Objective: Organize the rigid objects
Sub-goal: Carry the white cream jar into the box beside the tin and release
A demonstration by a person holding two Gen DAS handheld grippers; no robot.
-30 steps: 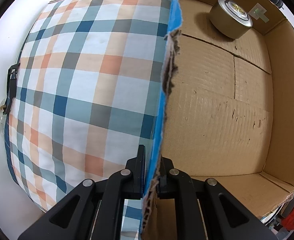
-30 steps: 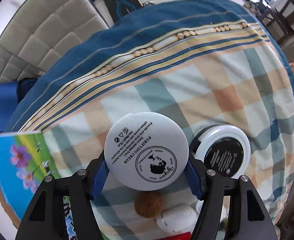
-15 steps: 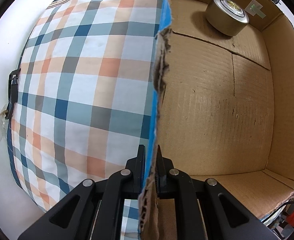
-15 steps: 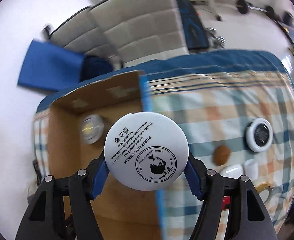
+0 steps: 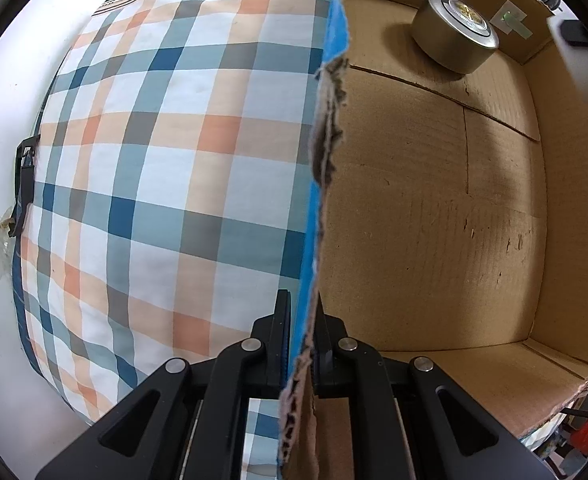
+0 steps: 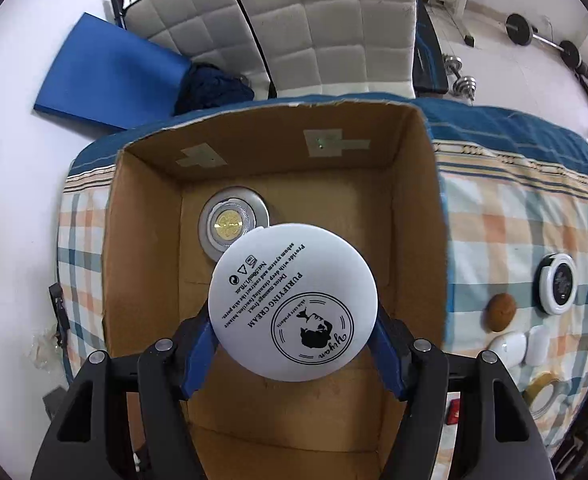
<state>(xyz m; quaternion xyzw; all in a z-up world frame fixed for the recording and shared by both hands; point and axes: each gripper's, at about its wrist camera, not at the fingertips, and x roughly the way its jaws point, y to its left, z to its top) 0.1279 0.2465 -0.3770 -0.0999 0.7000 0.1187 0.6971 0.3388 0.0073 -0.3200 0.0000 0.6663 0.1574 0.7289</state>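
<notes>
My right gripper (image 6: 294,344) is shut on a round white cream jar (image 6: 292,300) and holds it above the open cardboard box (image 6: 146,240). A silver tin with a gold lid (image 6: 232,226) sits on the box floor at the far end; it also shows in the left wrist view (image 5: 454,36). My left gripper (image 5: 300,340) is shut on the box's left wall (image 5: 320,184), one finger outside and one inside. The right gripper's white body (image 5: 582,52) shows at the top right of the left wrist view.
The box stands on a checked bed cover (image 5: 154,160). To its right lie a white and black round case (image 6: 560,284), a brown ball (image 6: 501,312), white pieces (image 6: 522,346) and a tape roll (image 6: 544,388). A padded headboard (image 6: 294,20) and blue mat (image 6: 110,76) stand behind.
My right gripper has carried the cream jar left from over the bed cover to above the box. The left gripper has kept its hold on the box wall.
</notes>
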